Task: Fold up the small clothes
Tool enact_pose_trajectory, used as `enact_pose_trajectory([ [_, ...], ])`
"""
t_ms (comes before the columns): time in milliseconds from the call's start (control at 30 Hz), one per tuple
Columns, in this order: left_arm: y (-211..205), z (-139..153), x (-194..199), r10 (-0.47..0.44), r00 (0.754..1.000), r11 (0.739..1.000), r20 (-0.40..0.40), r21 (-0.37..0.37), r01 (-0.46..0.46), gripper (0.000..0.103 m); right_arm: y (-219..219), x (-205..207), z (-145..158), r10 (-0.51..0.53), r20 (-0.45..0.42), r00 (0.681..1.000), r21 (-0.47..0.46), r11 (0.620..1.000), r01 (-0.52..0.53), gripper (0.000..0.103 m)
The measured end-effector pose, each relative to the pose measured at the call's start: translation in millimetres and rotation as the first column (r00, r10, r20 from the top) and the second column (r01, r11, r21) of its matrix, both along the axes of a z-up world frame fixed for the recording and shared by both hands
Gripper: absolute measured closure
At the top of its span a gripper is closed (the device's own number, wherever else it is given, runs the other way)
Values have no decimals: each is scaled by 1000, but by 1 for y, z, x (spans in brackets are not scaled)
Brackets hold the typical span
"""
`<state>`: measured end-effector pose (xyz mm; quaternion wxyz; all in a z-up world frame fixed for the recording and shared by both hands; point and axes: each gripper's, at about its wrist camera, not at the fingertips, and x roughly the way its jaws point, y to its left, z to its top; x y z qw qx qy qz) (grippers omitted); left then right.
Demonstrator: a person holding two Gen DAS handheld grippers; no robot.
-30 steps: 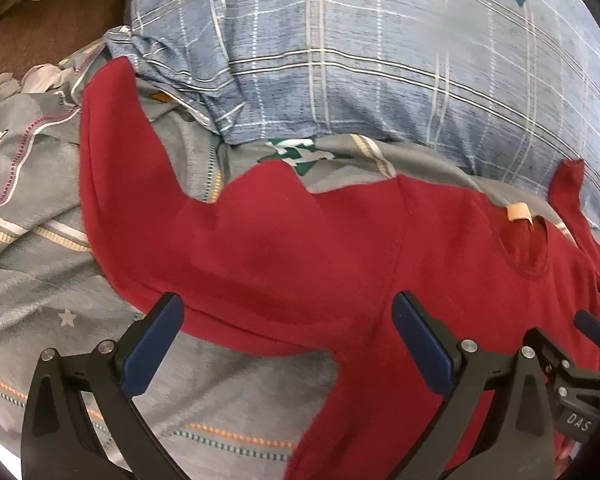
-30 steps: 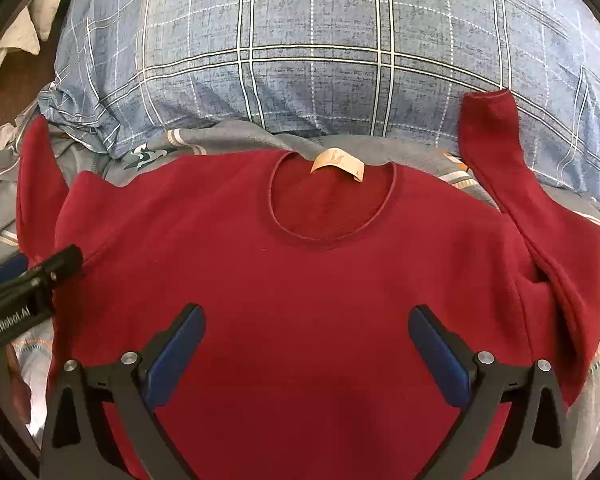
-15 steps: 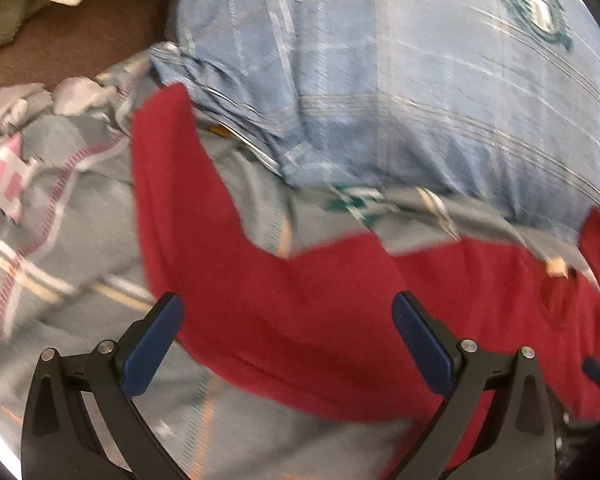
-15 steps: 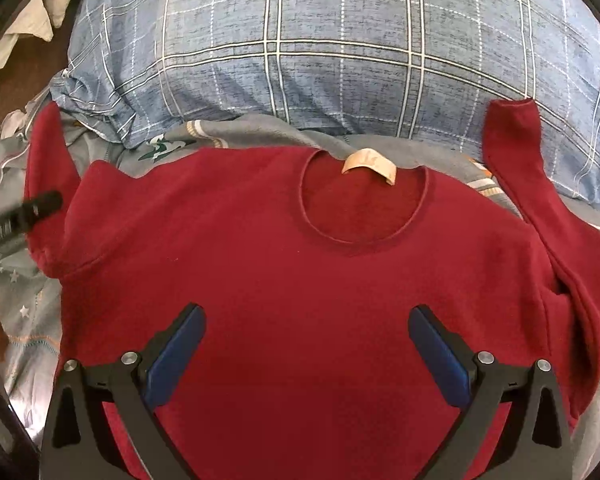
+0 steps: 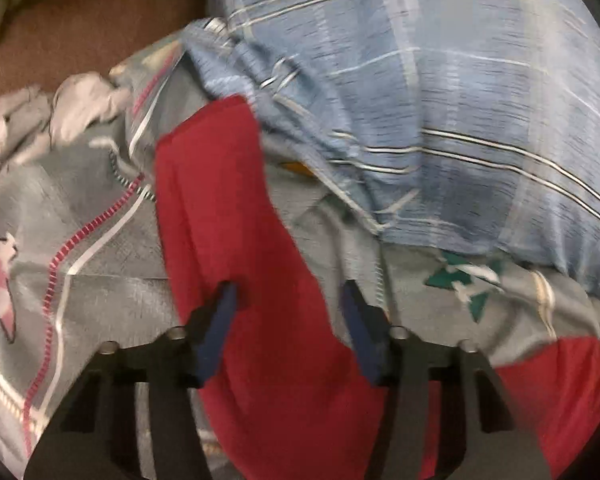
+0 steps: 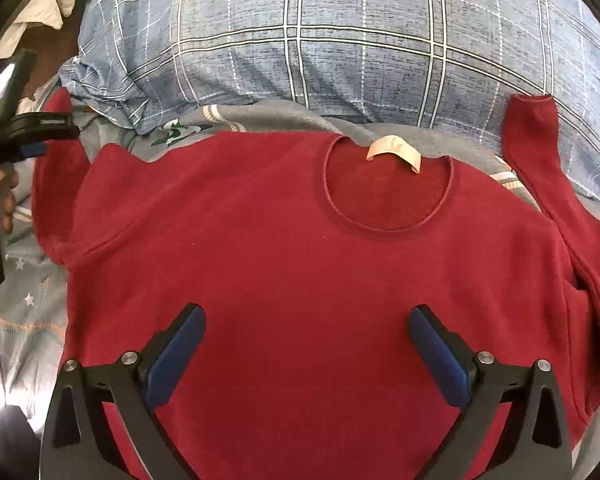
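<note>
The left gripper (image 5: 288, 300) is out over the sweater's left sleeve (image 5: 220, 208), angled steeply down at the bed. Its jaws have just been closing in, and the sleeve runs right up between the two blue pads (image 5: 216, 328). The picture is smeared, so I cannot tell whether those pads are pressing the cloth or only straddling it. From the right wrist view you can see that same tool off at the far left edge, with a person's hand (image 6: 0, 184) wrapped round its grip.

The right gripper (image 6: 306, 320) hangs over the middle of the sweater's body, also tilted well down. Its jaws stand wide apart, with nothing between them but the flat red fabric underneath.

Now the count. One red sweater (image 6: 300, 248), spread face up on the grey patterned bedsheet (image 5: 100, 248), neck hole toward the pillow. One pale label (image 6: 394, 152) at the back of the collar. Two sleeves: the left one angles up and away toward the pillow's corner, and the right sleeve (image 6: 540, 168) runs up with its cuff resting against the pillow's lower edge. One big blue plaid pillow (image 6: 340, 32) across the top of the bed. Two grippers, four blue pads in all. Some whitish cloth (image 6: 48, 4) lies crumpled at the top left, beyond the pillow, over a brown surface (image 5: 80, 28).
</note>
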<state>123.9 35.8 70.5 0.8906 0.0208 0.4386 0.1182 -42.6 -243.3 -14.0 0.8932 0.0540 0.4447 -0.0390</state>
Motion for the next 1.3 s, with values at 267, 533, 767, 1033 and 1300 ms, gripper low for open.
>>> enact_pose_trajectory([
  [267,4,-1,-5,-14,999,999,38,36,12,99,-1,-2,-1,0,-6,1000,8,1000,0,1],
  [533,-36,38,-69,-149,974,989,173,0,151,99,-6,-7,3,-17,-2,1000,32,999,17,1],
  [767,-121,53,-126,-408,892,903,192,-60,426,99,-24,-17,12,-67,19,998,51,996,66,1],
  [1033,-215,-12,-175,-621,783,770,47,-151,620,99,-90,-38,23,-210,38,977,91,974,206,1],
  [1300,-188,-1,-201,-651,758,746,46,-149,649,45,-123,-43,33,-209,75,975,264,947,182,1],
])
